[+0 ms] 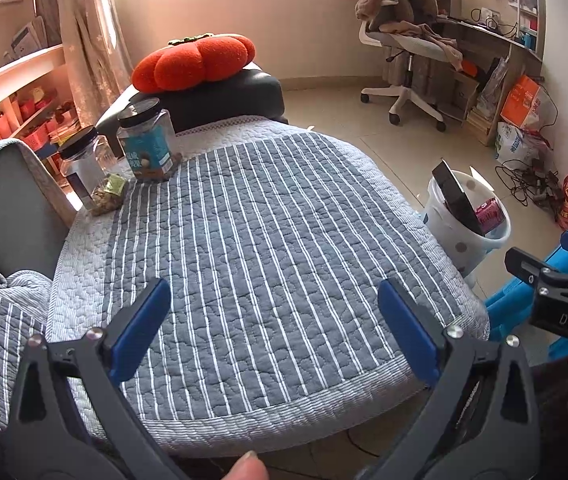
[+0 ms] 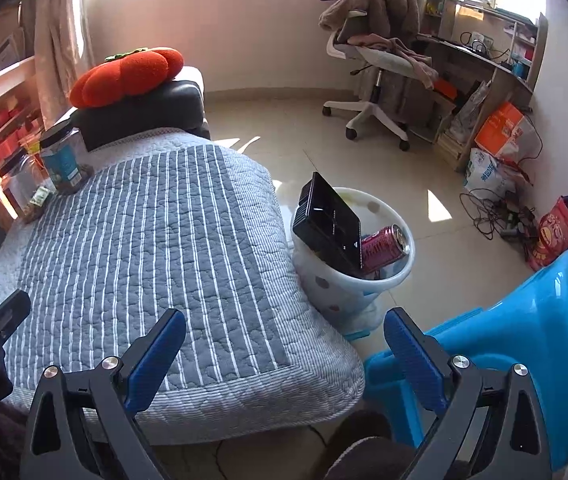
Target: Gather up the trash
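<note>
A white dotted trash bin (image 2: 348, 284) stands on the floor right of the quilted seat; it also shows in the left wrist view (image 1: 460, 236). In it lean a black box (image 2: 330, 220) and a pink soda can (image 2: 384, 246). My left gripper (image 1: 273, 328) is open and empty above the striped grey quilt (image 1: 263, 220). My right gripper (image 2: 284, 356) is open and empty over the quilt's right corner, near the bin. It shows at the right edge of the left wrist view (image 1: 544, 268).
Two plastic jars (image 1: 147, 144) and a small snack packet (image 1: 107, 196) sit at the quilt's far left. An orange pumpkin cushion (image 1: 195, 62) lies on a black stool. A blue plastic chair (image 2: 524, 340) stands right of the bin. An office chair (image 2: 372, 64), bags and cables fill the far right.
</note>
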`<action>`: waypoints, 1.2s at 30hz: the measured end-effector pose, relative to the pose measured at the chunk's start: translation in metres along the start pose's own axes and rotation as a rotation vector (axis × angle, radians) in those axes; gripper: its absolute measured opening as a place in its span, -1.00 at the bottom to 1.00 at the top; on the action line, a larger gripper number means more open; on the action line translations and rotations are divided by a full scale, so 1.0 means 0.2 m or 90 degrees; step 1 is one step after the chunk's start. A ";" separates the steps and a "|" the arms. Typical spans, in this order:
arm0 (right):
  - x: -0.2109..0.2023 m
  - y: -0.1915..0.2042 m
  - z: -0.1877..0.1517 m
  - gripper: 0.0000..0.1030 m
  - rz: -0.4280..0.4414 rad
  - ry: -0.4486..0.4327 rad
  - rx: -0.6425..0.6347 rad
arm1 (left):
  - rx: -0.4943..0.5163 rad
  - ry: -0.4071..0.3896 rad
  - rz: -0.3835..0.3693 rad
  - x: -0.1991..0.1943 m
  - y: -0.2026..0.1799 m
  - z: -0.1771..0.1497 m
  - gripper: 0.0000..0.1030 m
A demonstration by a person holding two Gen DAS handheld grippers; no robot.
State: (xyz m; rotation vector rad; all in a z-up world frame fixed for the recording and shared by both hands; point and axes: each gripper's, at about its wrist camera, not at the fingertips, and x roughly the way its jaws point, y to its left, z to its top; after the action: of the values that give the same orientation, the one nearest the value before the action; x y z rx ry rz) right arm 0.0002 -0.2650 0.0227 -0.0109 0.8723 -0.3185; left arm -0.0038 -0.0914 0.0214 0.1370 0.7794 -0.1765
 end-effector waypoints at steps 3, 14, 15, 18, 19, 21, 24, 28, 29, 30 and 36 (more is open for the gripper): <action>0.00 0.00 0.00 0.95 0.005 -0.001 0.002 | -0.001 -0.003 0.001 -0.01 0.00 0.00 0.99; 0.01 0.02 -0.01 0.95 0.015 0.006 -0.001 | 0.000 -0.007 0.008 -0.01 0.01 0.00 0.99; 0.00 0.02 -0.01 0.95 0.015 0.006 -0.001 | 0.000 -0.007 0.008 -0.01 0.01 0.00 0.99; 0.01 0.02 -0.01 0.95 0.016 0.007 0.000 | -0.001 -0.005 0.006 -0.01 0.01 -0.01 0.99; 0.01 0.02 -0.01 0.95 0.017 0.007 -0.001 | -0.001 -0.004 0.006 -0.01 0.01 -0.01 0.99; 0.01 0.02 -0.01 0.95 0.017 0.008 -0.001 | 0.001 -0.003 0.006 -0.01 0.01 -0.01 0.99; 0.01 0.03 -0.01 0.95 0.016 0.009 -0.001 | 0.003 -0.002 0.006 -0.01 0.01 -0.01 0.99; 0.01 0.03 -0.02 0.95 0.018 0.011 -0.001 | 0.004 -0.002 0.007 -0.01 0.01 -0.01 0.99; 0.01 0.04 -0.02 0.95 0.018 0.011 0.000 | 0.003 -0.002 0.007 -0.01 0.01 -0.01 0.99; 0.01 0.04 -0.02 0.95 0.018 0.010 0.000 | 0.003 -0.002 0.007 -0.01 0.01 -0.01 0.99; 0.01 0.04 -0.02 0.95 0.019 0.012 0.001 | 0.003 -0.002 0.008 -0.01 0.01 -0.01 0.99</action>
State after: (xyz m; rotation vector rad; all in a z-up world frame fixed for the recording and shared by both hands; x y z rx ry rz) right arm 0.0011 -0.2578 0.0177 0.0065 0.8906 -0.2921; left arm -0.0063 -0.0887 0.0218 0.1465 0.7749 -0.1673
